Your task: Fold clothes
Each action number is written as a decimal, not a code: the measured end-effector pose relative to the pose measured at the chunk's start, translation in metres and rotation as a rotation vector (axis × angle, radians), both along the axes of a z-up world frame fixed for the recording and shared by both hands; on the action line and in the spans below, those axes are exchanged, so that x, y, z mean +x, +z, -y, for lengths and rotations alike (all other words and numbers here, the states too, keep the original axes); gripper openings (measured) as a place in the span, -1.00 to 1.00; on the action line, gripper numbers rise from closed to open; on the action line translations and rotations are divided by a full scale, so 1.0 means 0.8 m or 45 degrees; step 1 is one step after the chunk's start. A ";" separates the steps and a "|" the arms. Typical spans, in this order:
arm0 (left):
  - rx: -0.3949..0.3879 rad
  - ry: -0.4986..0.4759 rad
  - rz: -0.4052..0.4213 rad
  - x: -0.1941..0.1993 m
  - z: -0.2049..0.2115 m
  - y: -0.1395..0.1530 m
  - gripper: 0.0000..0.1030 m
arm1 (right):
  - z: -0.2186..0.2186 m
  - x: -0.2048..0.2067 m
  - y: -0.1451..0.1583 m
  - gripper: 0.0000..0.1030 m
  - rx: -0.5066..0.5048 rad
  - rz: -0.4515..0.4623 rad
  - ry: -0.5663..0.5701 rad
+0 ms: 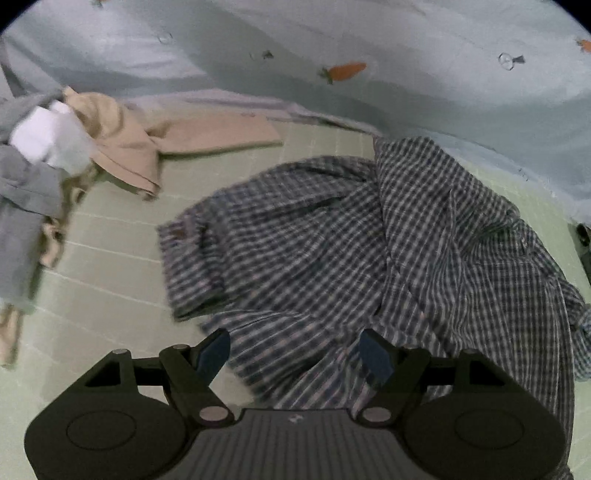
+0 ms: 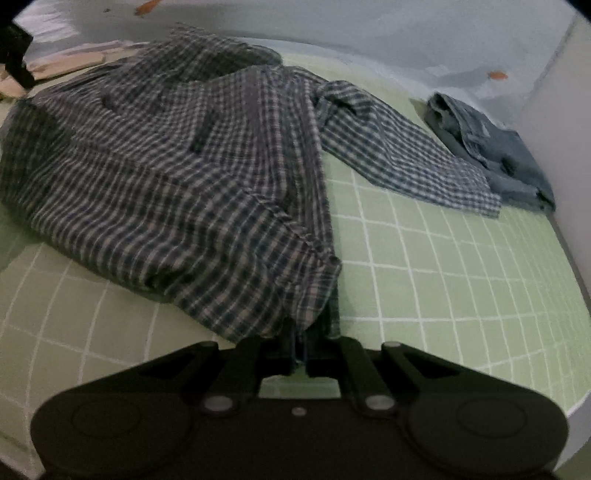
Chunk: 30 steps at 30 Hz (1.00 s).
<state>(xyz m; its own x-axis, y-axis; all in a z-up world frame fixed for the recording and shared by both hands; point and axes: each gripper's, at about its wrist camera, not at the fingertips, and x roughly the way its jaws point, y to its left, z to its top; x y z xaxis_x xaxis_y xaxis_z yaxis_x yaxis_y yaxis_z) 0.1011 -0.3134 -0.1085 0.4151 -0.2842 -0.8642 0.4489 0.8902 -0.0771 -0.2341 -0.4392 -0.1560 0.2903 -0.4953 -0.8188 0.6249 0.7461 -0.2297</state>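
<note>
Clearly the step in hand is spreading the checked shirt (image 2: pixel 177 173) flat before any fold is made. The right tongs (image 2: pixel 297 356) are closed on a bunched edge of it, the cloth gathered into a tight fan straight ahead of their tips. The left tongs (image 1: pixel 293 356) stand wide, with shirt fabric lying between and under their blue pads (image 1: pixel 214 350); they grip nothing that I can see.

To do this well, I judge the left tongs should close on a matching edge or corner, not on the loose middle, so that both grips sit on the same hem. Then a gentle pull apart and a lift should shake out the ridges. Pinching several layers at once risks carrying a twist into the fold.

The shirt is a dark blue and pale check, thin and limp, heaped in soft ridges on the green bed sheet (image 2: pixel 424 266) with white grid lines. Ahead and right of the right tongs a sleeve (image 2: pixel 399 147) trails outward, its end touching or overlapping a folded denim piece (image 2: pixel 491 147); which of the two I cannot tell. Far ahead and left of the left tongs lies a beige garment (image 1: pixel 177 140) beside a grey garment (image 1: pixel 22 206) and something white (image 1: pixel 48 136), all well apart from the shirt. A pale blue cover (image 1: pixel 369 33) with carrot prints rises behind.
</note>
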 end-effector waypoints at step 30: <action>0.133 0.274 -0.024 -0.098 -0.213 0.015 -0.94 | 0.006 -0.002 0.063 0.22 -0.084 0.263 -0.054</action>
<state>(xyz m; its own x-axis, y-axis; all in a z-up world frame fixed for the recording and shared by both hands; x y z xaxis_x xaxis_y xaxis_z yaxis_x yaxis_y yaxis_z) 0.0228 -0.1430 -0.0968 0.4402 -0.0997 -0.8923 0.2470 0.9689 0.0136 -0.2357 -0.4441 -0.1058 0.4266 -0.5610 -0.7094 0.6942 0.7059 -0.1408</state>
